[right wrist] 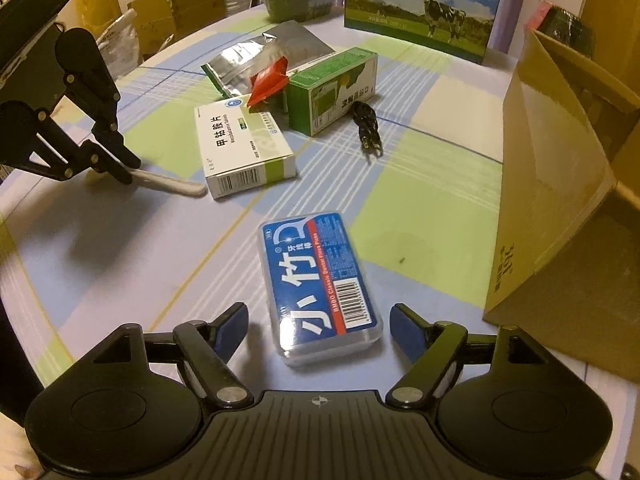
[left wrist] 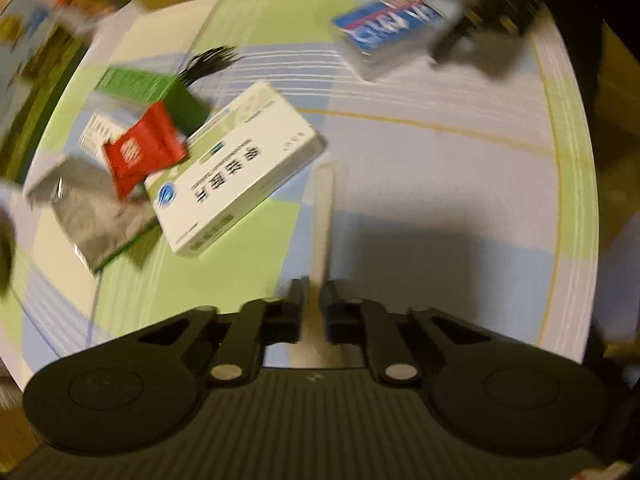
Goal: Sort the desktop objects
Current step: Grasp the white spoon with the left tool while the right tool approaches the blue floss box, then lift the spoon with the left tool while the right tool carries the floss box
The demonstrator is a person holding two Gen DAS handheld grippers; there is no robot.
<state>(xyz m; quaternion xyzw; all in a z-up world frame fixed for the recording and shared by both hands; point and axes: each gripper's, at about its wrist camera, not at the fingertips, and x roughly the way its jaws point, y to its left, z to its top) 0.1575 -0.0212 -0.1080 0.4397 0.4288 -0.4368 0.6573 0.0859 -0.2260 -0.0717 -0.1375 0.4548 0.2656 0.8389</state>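
Around the white medicine box [right wrist: 246, 144], the one landmark of its kind, the surface [right wrist: 400, 216] carries one green carton [right wrist: 332, 92], one red packet [right wrist: 269, 85], one silver foil pouch [right wrist: 260, 58], one black hair clip [right wrist: 366, 128], one pale stick [right wrist: 168, 184] and one blue floss-pick case [right wrist: 322, 280]. One cardboard box [right wrist: 560, 184] and one milk carton [right wrist: 420, 4] stand farther off. Two claws show, left [right wrist: 124, 168] and right [right wrist: 318, 326].

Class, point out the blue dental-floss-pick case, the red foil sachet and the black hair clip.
Blue dental-floss-pick case [right wrist: 320, 280]: right wrist view, label centre.
Red foil sachet [left wrist: 144, 148]: left wrist view, sachet middle.
Black hair clip [right wrist: 366, 124]: right wrist view, clip body.
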